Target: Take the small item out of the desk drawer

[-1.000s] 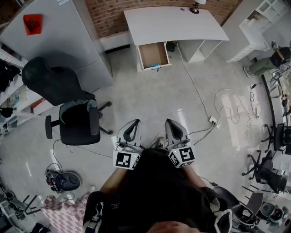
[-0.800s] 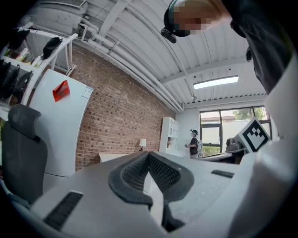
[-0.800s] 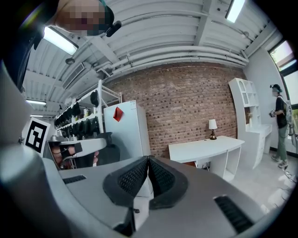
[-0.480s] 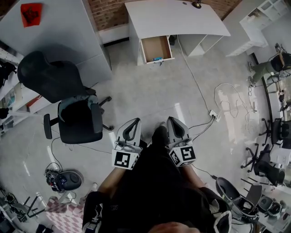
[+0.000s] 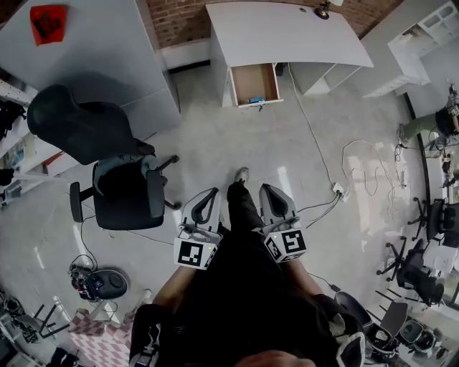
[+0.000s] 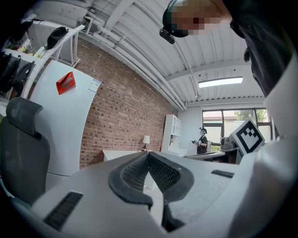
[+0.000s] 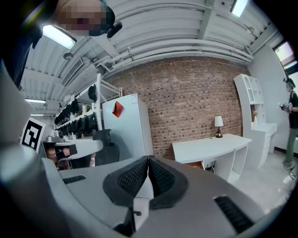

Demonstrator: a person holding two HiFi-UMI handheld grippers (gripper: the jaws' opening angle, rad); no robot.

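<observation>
Right gripper (image 7: pixel 148 159) jaws together, white desk (image 7: pixel 212 148) ahead

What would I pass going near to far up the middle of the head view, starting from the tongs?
First the left tongs and right tongs side by side → person's light shoe → small blue item → brown-lined open desk drawer → white desk top → small table lamp.

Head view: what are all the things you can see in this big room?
desk: one, white, top middle, by the brick wall
drawer: one, brown inside, open under the desk
small item: one, blue, drawer's front edge
lamp: one, small, desk's back edge
office chair: one, black, left
cabinet: one, white, upper left
power strip: one, white, floor at right
shoe: one, pale, stepping forward
left gripper: grey, shut, empty
right gripper: grey, shut, empty
</observation>
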